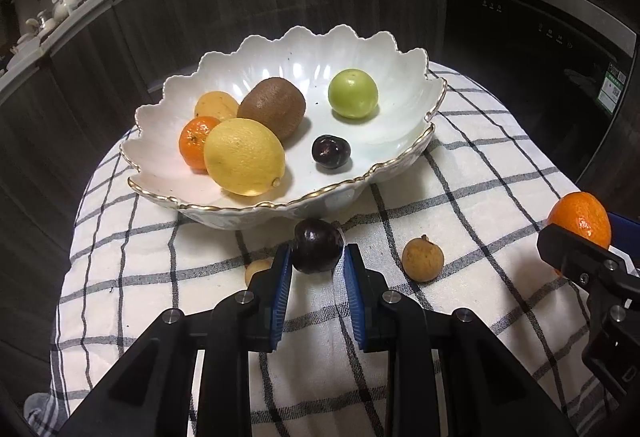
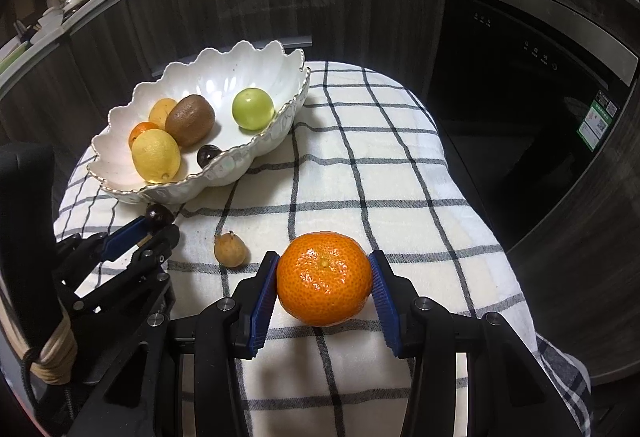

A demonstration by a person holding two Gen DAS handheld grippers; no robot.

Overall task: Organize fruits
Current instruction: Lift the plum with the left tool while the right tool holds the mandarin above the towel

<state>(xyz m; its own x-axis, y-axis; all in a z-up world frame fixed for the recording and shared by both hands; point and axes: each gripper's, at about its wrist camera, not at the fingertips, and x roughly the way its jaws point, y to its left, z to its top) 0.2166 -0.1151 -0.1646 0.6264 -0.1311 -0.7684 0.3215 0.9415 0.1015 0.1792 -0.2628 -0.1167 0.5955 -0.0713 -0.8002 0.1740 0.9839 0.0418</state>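
A white scalloped bowl (image 1: 400, 141) (image 2: 260, 153) with a gold rim holds a lemon (image 1: 244, 156), a kiwi (image 1: 274, 108), a small orange, a yellow fruit, a green fruit (image 1: 353, 93) and a dark plum (image 1: 331, 152). In front of the bowl, on the checked cloth (image 1: 460, 173), my left gripper (image 1: 318, 257) is shut on a second dark plum (image 1: 318, 251) (image 2: 157, 215). My right gripper (image 2: 325, 275) is shut on an orange mandarin (image 2: 324, 277) (image 1: 582, 219). A brown longan (image 1: 423, 258) (image 2: 230, 249) lies between the two grippers. Another small tan fruit (image 1: 256, 269) peeks out left of my left finger.
The cloth covers a small round table whose edges drop off on all sides. Dark wood cabinets and a black appliance door (image 2: 520, 105) stand behind it. A counter (image 1: 80, 9) above carries pans and crockery.
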